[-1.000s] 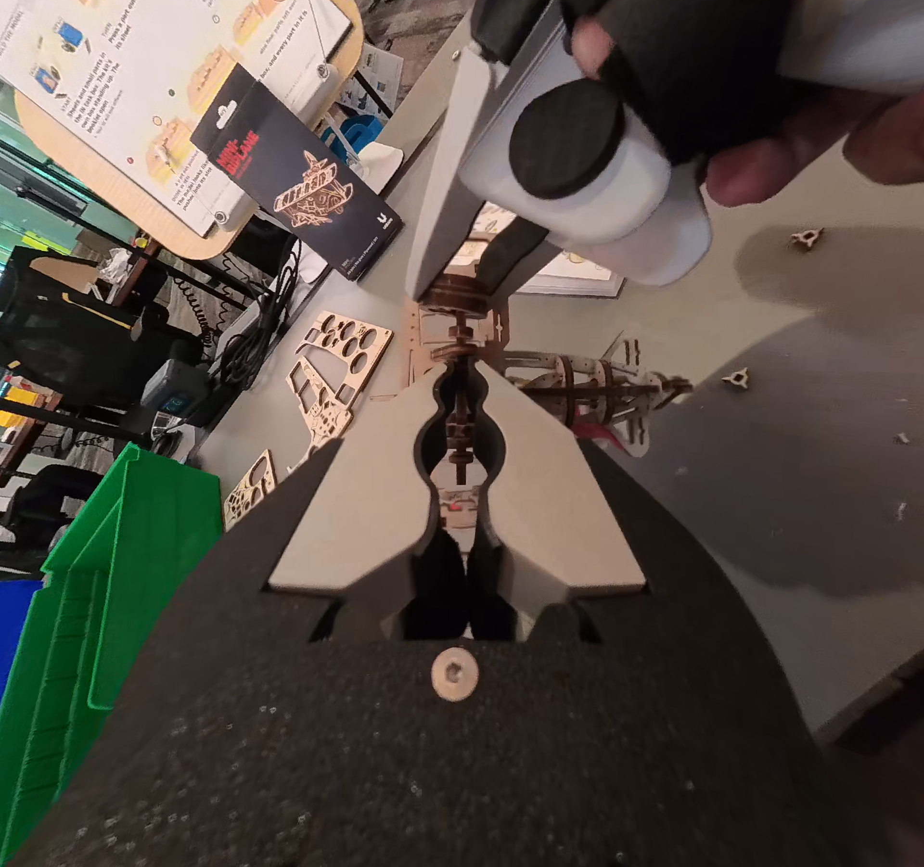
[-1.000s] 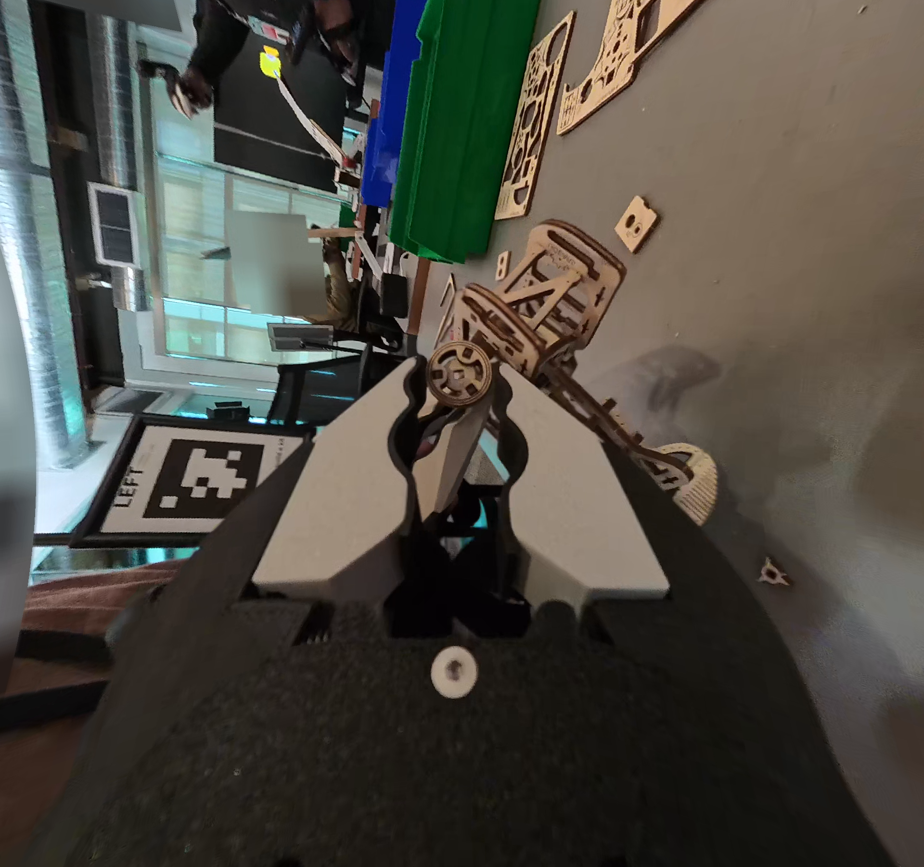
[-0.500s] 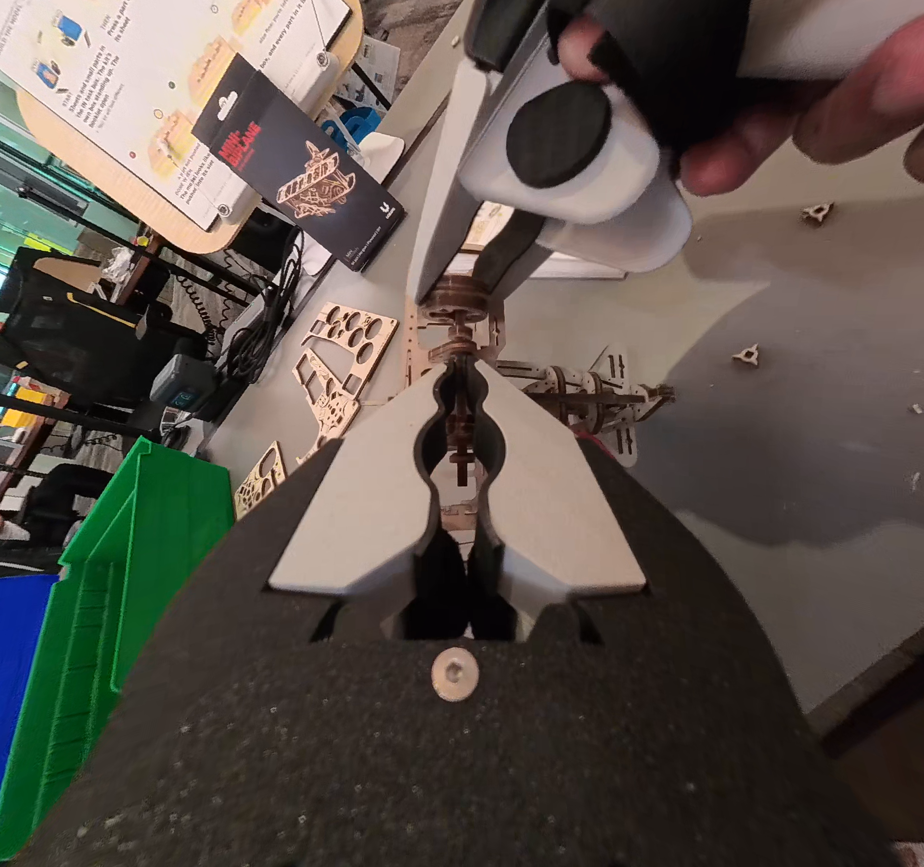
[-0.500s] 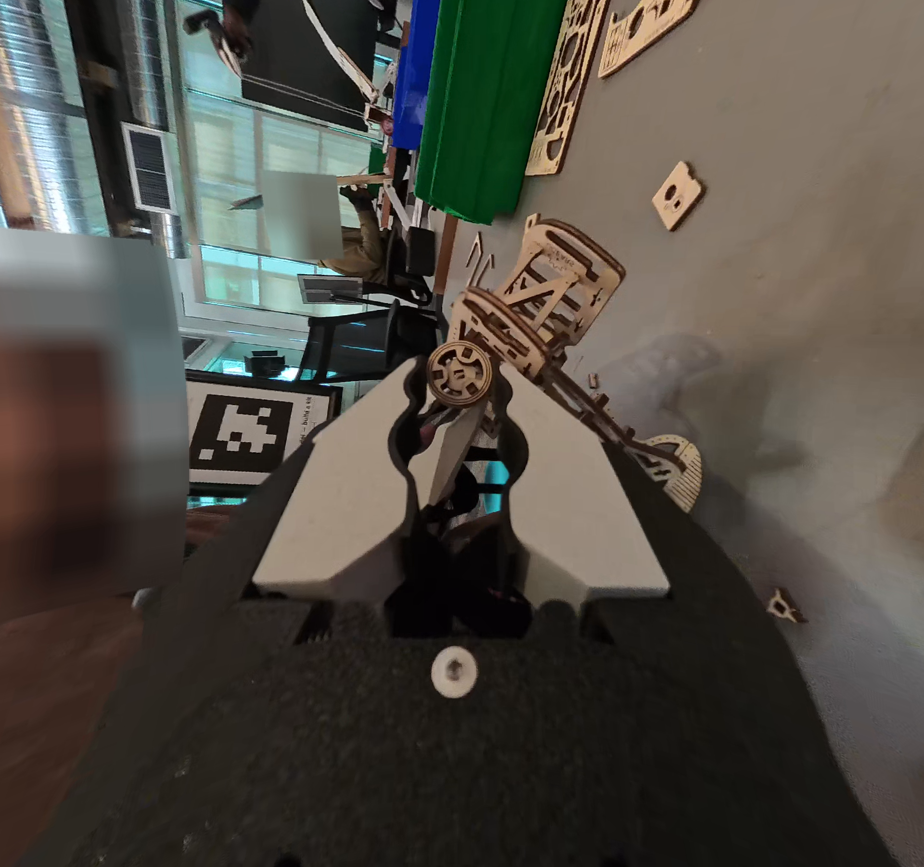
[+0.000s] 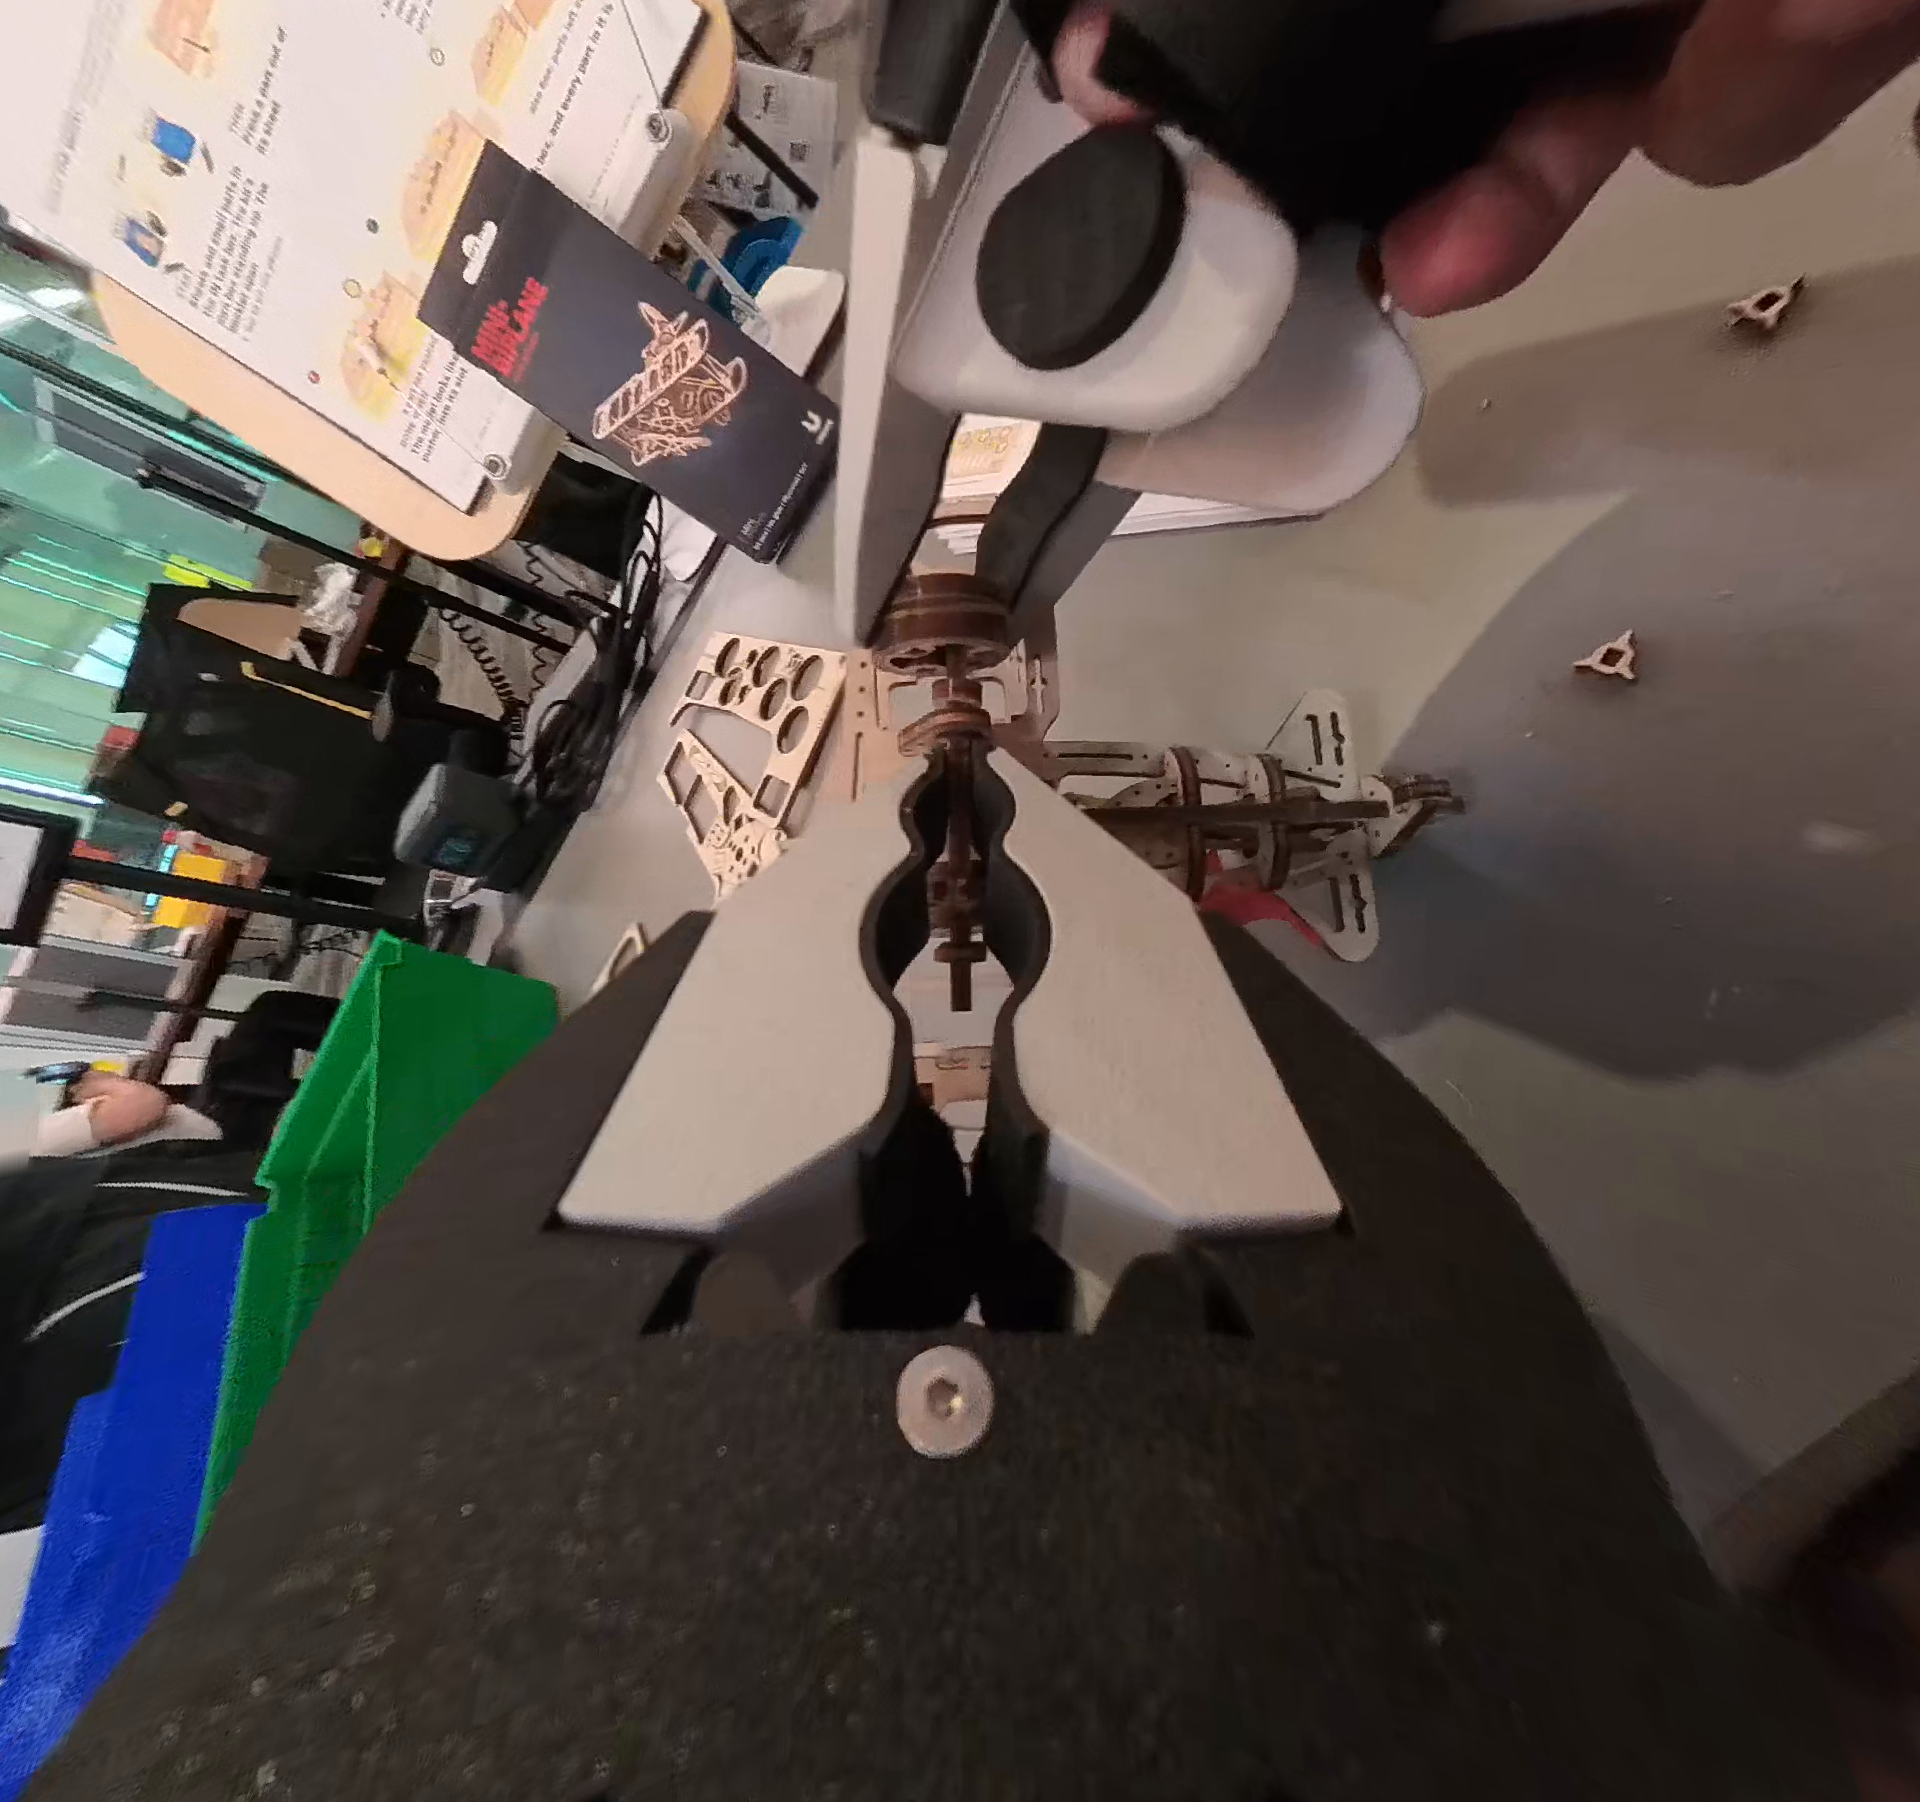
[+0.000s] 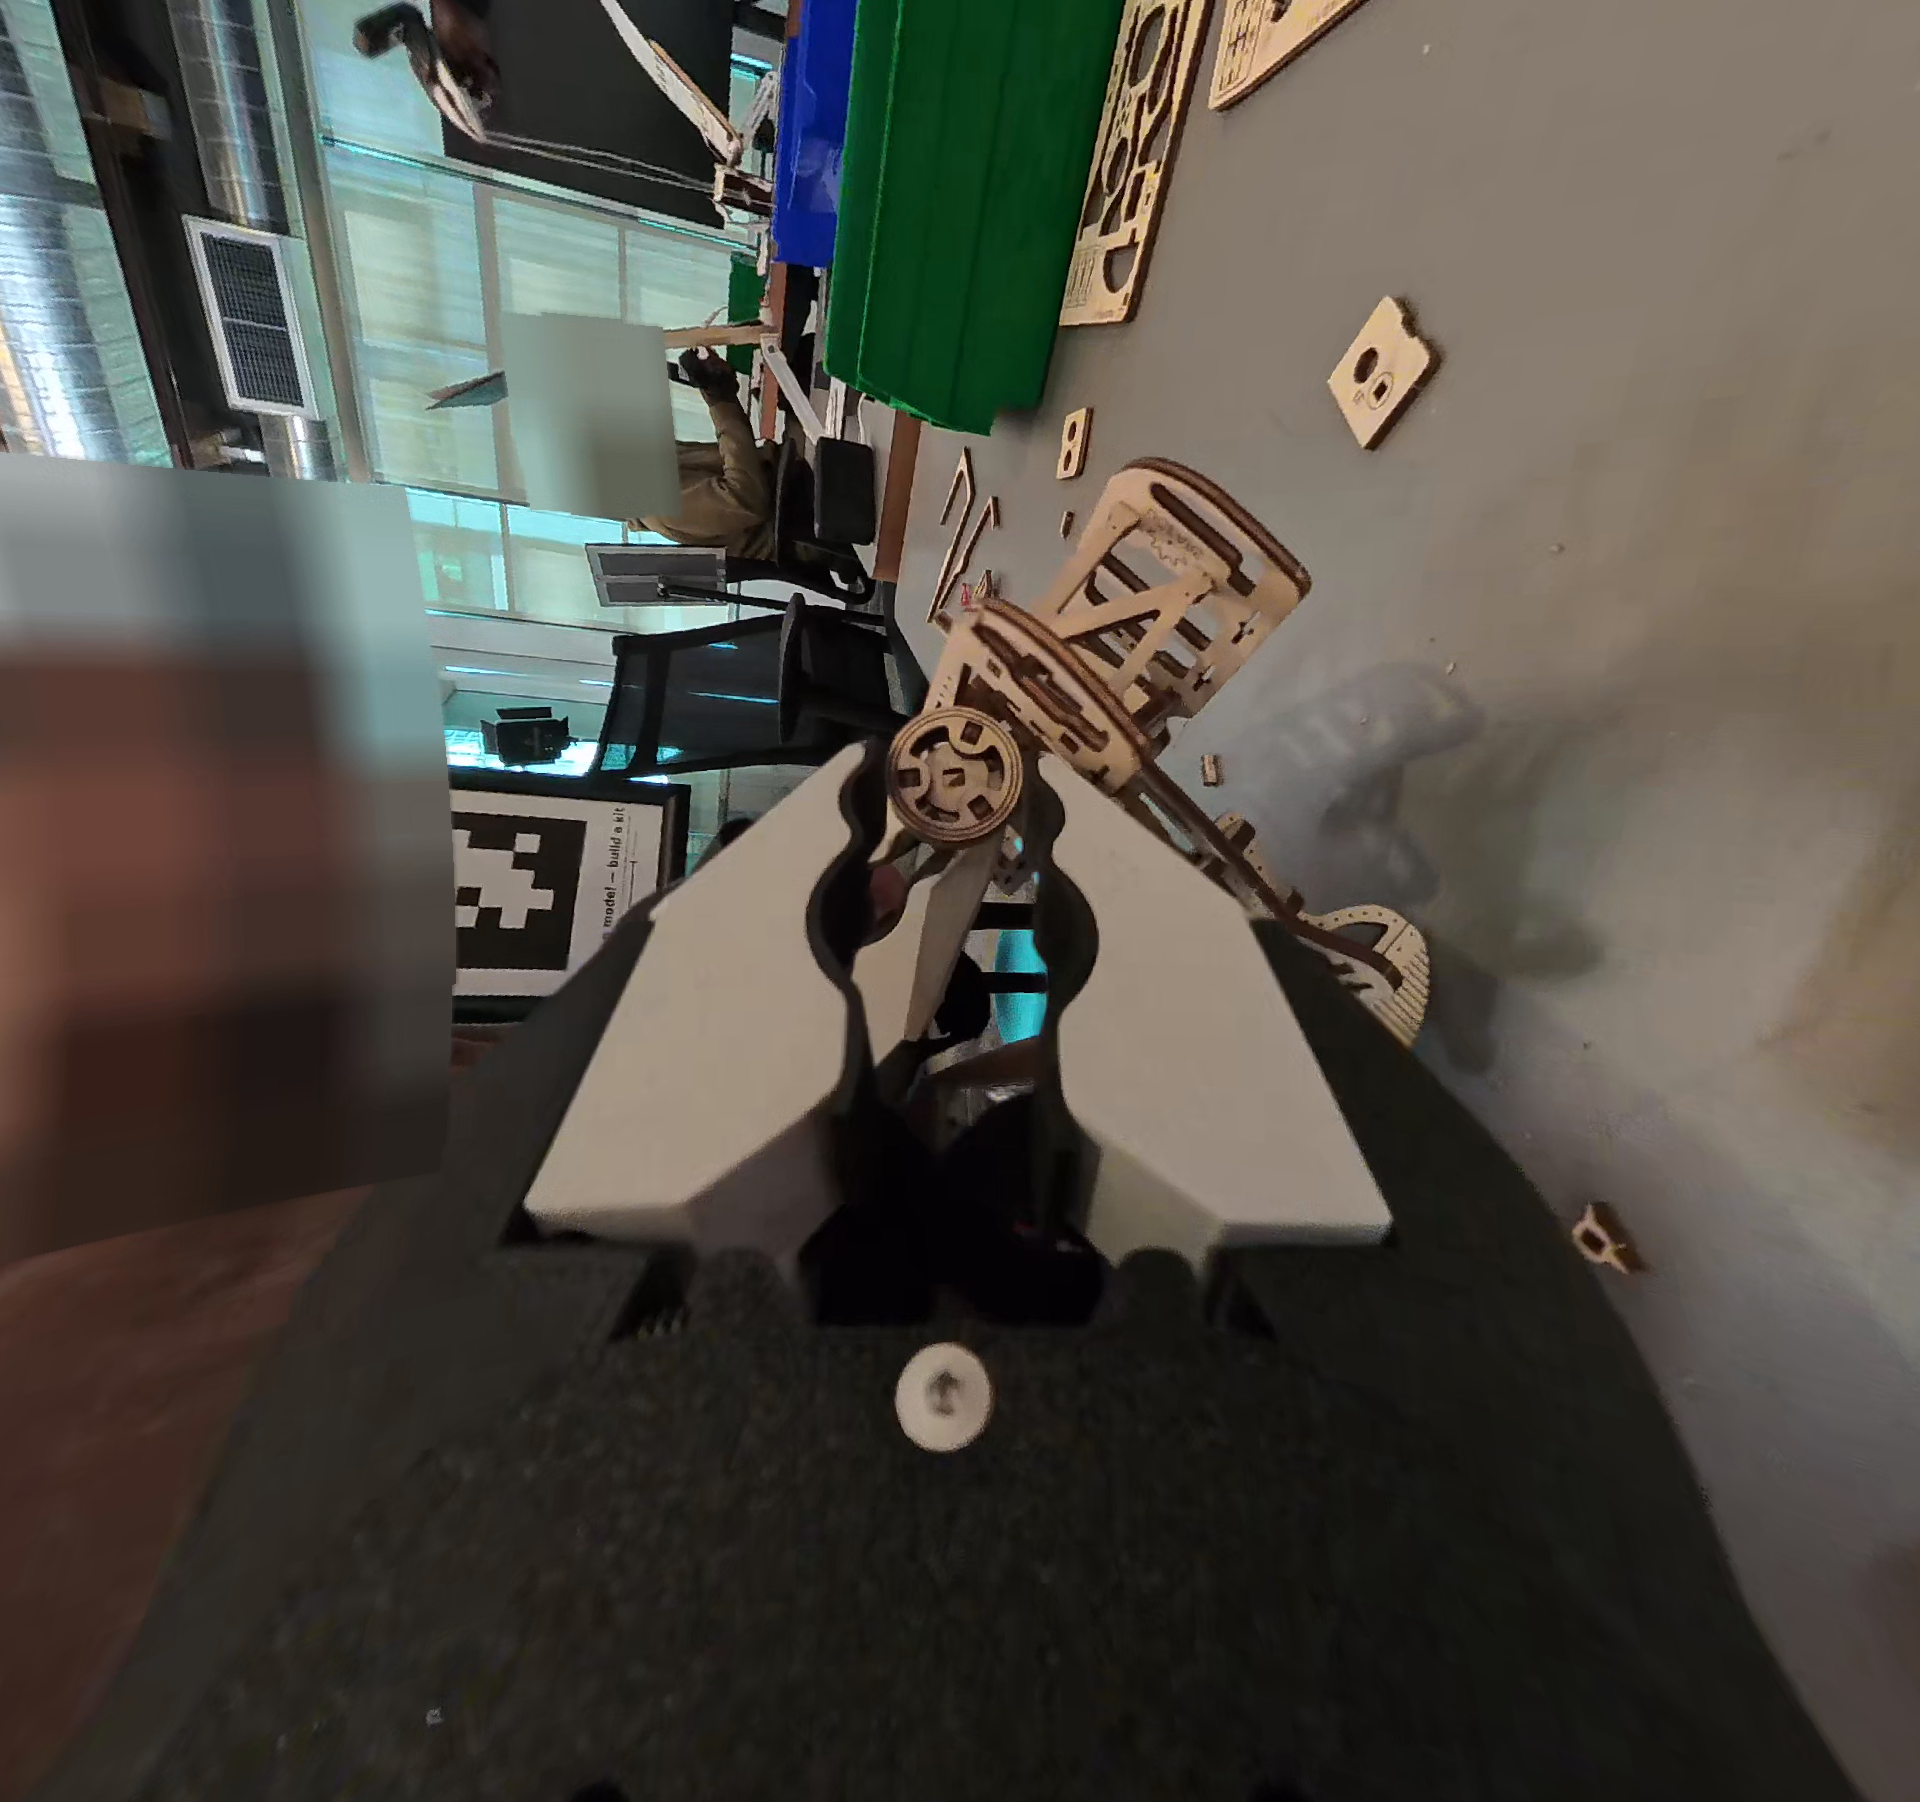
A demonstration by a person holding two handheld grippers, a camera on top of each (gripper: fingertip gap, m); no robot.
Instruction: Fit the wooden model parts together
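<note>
My left gripper is shut on a thin wooden axle part, seen edge-on between its fingers. My right gripper is shut on a round spoked wooden wheel. In the left wrist view the right gripper comes down from the top and holds the wheel against the far end of the axle part. Both are held above the grey table. The partly built wooden plane lies on the table behind; it also shows in the right wrist view.
Punched wooden part sheets lie near a green bin and a blue bin. An instruction board and a black package card stand at the back. Small wooden scraps dot the table. My two grippers' fingertips are within a few centimetres of each other.
Both grippers stay shut and joined at the wheel and axle. The pair has drifted and tilted slightly, so the plane and the table behind them have shifted in both views.
</note>
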